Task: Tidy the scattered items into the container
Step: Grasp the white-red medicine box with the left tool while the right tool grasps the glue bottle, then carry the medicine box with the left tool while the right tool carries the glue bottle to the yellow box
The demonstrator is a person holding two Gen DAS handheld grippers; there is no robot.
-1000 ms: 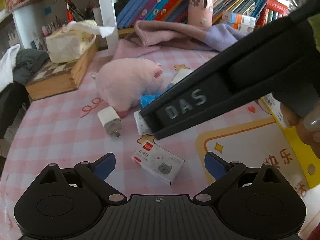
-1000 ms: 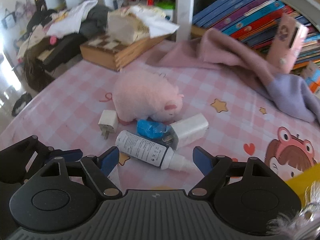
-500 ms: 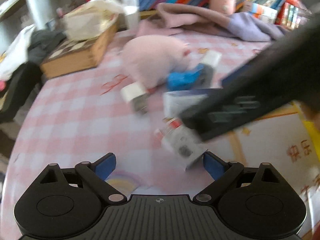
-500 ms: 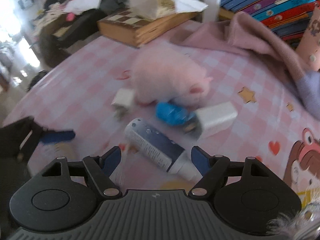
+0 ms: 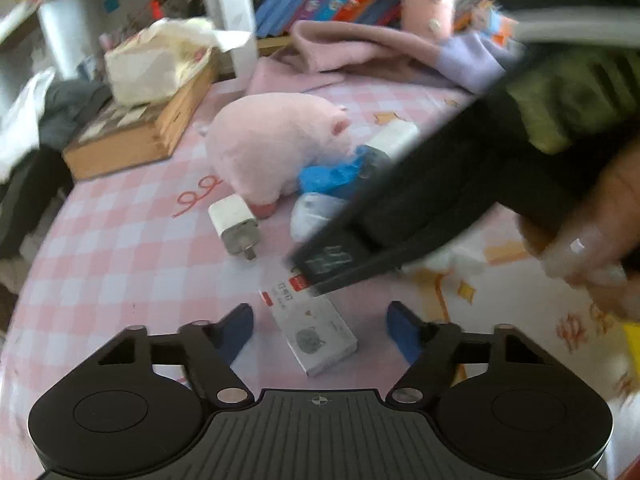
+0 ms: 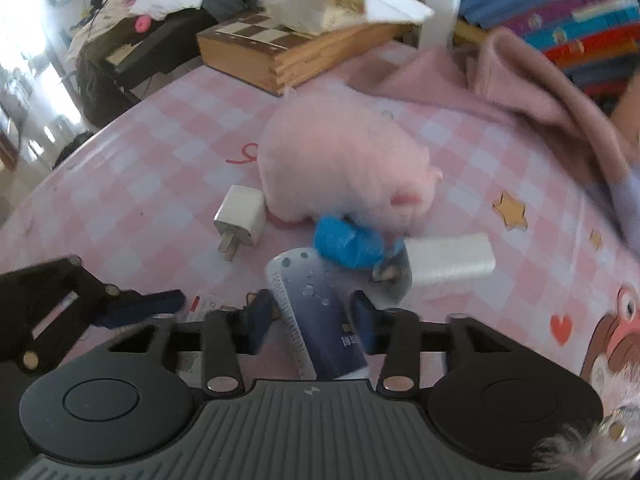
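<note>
My right gripper (image 6: pixel 310 314) is shut on the blue-and-white tube (image 6: pixel 316 312), its blue pads pressed on both sides. In the left wrist view the right gripper's black body (image 5: pixel 400 216) crosses the scene over the tube. My left gripper (image 5: pixel 320 324) is open, its pads either side of a small white box with a cat picture (image 5: pixel 314 328) lying on the tablecloth. A pink plush pig (image 6: pixel 344 164), a white charger plug (image 6: pixel 240 220), a blue crumpled wrapper (image 6: pixel 344 242) and a white block (image 6: pixel 448 260) lie close together.
A wooden chessboard box (image 6: pixel 280 48) with a tissue pack stands at the back left. A pink and lilac cloth (image 5: pixel 380 52) lies before the bookshelf. A yellow container edge (image 5: pixel 632 340) shows at the far right. The table's left edge drops off.
My right gripper has closed on the tube, which was lying free between open fingers. My left gripper has moved closer to the cat box, now between its pads.
</note>
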